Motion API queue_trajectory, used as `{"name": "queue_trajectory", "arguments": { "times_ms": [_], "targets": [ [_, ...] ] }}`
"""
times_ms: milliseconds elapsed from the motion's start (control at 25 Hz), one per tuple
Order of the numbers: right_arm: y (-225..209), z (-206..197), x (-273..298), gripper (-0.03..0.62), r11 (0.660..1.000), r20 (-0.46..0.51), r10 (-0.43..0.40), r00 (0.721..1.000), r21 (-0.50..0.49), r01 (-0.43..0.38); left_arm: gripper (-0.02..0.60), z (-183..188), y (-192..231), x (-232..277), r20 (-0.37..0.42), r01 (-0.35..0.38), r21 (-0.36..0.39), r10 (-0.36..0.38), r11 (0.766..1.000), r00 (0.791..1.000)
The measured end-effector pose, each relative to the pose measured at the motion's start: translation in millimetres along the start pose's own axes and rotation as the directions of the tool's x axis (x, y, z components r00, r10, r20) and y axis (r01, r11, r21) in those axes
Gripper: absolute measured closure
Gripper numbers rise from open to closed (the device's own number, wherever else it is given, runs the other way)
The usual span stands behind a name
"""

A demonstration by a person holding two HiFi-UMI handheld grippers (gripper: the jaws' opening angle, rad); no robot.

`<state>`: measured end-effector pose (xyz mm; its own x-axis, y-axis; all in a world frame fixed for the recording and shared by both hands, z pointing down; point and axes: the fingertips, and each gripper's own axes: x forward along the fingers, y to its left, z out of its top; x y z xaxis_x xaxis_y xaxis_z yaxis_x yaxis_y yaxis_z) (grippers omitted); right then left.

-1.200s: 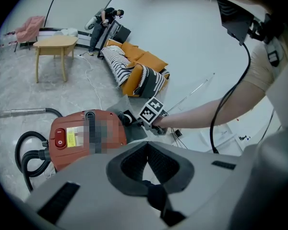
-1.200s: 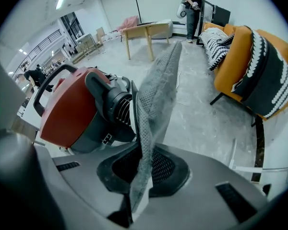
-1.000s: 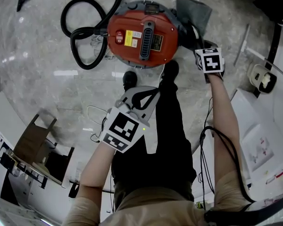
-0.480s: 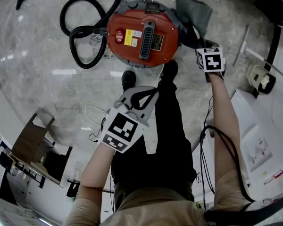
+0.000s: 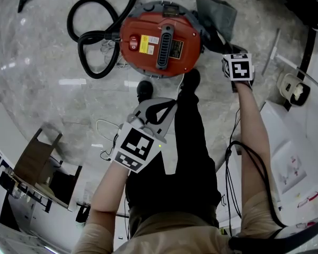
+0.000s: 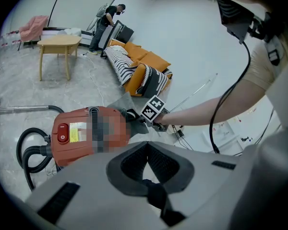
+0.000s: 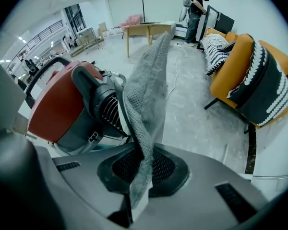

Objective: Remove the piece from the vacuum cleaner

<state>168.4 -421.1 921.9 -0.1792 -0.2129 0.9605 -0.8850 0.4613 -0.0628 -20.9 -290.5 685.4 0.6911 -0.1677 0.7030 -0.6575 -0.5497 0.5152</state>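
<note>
Head view's top edge cuts the vacuum hose [image 5: 97,75].

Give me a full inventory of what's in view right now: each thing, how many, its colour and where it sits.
red drum-shaped vacuum cleaner: one, red and grey, on the floor, top centre of head view
black ribbed hose: one, black, coiled left of the vacuum cleaner
grey mesh fabric bag: one, grey, at the vacuum cleaner's right side
silver metal wand: one, silver, on the floor beyond the hose
light wooden table: one, pale wood, far end of room
orange sofa: one, orange, striped throw on it
brown cardboard box: one, brown, lower left of head view
standing person: one, dark clothes, beyond the sofa
left gripper: one, grey, shut, empty
right gripper: one, grey, shut on the grey mesh fabric bag
</note>
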Motion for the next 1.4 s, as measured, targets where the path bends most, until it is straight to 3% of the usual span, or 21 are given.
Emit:
{"name": "queue_trajectory", "arguments": {
  "times_ms": [280,520,640,800,960,1120,1400],
  "targets": [
    [-10,3,-1,0.568,0.997,-0.032,-0.029,0.999,-0.079,0.027,0.577,1,1,3,0.003,0.003,-0.015,-0.003,1.0,1.0],
    [-21,7,-3,0.568,0.999,-0.008,-0.048,0.999,-0.003,0.048,0.577,-1,2,10,-0.013,-0.001,0.007,0.001,1.0,1.0],
    [-48,-11,-8,0.574,0.994,-0.042,-0.096,0.994,0.043,0.098,0.577,-1,2,10,-0.013,0.0,0.002,0.0,1.0,1.0],
    [-71,-37,-22,0.574,0.992,-0.067,-0.118,0.991,0.03,0.12,0.577,-2,1,14,-0.021,0.001,0.005,-0.001,1.0,1.0],
    [-86,-61,-29,0.574,0.975,-0.072,-0.107,0.992,0.186,0.119,0.577,2,-6,20,-0.035,0.015,0.029,-0.014,0.999,0.999],
    [-84,-72,-33,0.574,0.941,-0.04,-0.056,0.998,0.333,0.066,0.577,9,-14,24,-0.046,0.024,0.055,-0.021,0.998,0.999],
    [-80,-86,-68,0.574,0.847,0.084,-0.017,0.996,0.531,-0.03,0.577,29,-33,21,-0.061,0.044,0.122,-0.037,0.992,0.997]
  ]
}}
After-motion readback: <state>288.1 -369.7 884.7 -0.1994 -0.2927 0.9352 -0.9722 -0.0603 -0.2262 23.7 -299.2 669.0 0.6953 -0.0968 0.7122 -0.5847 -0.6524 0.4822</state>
